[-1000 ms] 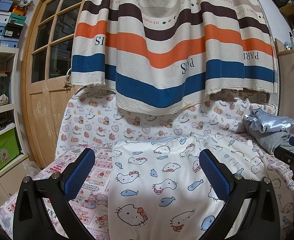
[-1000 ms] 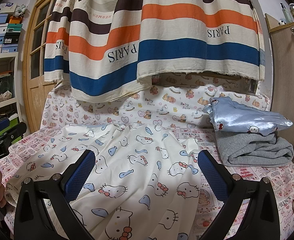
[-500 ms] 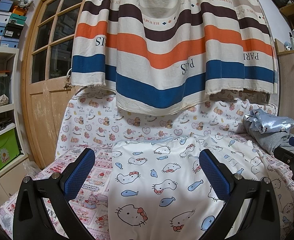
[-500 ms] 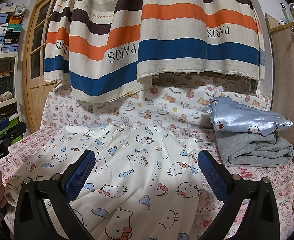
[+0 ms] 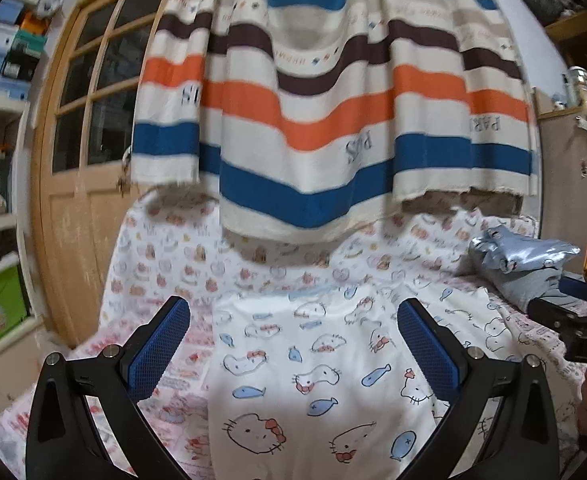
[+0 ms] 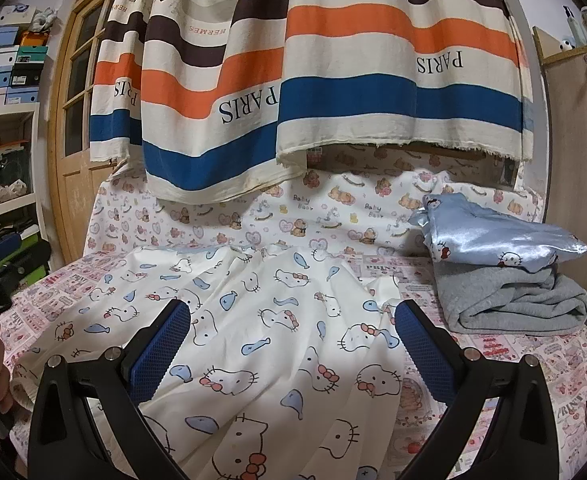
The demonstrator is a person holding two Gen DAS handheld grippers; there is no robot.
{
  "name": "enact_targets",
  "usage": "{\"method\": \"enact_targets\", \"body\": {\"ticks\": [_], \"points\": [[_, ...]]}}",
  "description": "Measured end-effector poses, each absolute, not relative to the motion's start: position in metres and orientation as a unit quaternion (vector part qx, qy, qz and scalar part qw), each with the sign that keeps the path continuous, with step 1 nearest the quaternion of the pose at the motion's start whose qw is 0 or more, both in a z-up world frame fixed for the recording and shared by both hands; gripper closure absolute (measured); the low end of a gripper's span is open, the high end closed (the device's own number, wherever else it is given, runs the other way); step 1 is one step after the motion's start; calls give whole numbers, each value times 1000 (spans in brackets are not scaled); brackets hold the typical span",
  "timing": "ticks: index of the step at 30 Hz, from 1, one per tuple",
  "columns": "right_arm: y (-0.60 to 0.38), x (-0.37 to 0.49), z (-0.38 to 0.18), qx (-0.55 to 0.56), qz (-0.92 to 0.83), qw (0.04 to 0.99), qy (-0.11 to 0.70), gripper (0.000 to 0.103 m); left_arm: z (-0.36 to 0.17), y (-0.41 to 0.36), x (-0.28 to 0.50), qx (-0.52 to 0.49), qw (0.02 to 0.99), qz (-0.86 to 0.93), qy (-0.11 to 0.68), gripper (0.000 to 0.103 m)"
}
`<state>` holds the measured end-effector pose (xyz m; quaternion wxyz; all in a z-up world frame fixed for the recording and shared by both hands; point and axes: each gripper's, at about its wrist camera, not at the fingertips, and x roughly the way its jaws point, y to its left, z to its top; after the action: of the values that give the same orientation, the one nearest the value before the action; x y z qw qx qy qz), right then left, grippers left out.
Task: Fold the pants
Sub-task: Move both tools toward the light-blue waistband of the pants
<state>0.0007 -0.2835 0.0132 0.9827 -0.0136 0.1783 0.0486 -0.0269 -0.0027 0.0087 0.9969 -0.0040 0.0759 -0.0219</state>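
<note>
While both tools gape empty, the cat-print pants (image 6: 277,320) sprawl lower-centre, long axis toward the frame's bottom. Right tool (image 6: 292,340) looks nearer than the left tool (image 5: 293,344).

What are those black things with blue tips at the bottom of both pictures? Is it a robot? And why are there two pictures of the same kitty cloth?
No robot here. A person holds a grabbing tool in each hand, and each tool has a small camera looking out along its two fingers. So one picture comes from the left gripper and the other from the right gripper. The blue tips are soft pads for pinching cloth. Both tools are open and hold nothing. The kitty cloth is a pair of white pants spread on a bed with a patterned sheet, waiting to be folded. To the right lie folded clothes: a shiny blue piece on top of a grey one. A striped curtain hangs behind.
</note>
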Motion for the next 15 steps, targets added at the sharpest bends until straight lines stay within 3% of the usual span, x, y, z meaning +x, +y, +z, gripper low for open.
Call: {"method": "enact_targets", "body": {"ticks": [9,15], "points": [[-263,-32,27,19,74,981,178,1,11,21,-73,-2,998,21,64,0],[-213,-67,17,-15,78,986,146,1,-6,42,-98,6,995,75,69,0]]}}
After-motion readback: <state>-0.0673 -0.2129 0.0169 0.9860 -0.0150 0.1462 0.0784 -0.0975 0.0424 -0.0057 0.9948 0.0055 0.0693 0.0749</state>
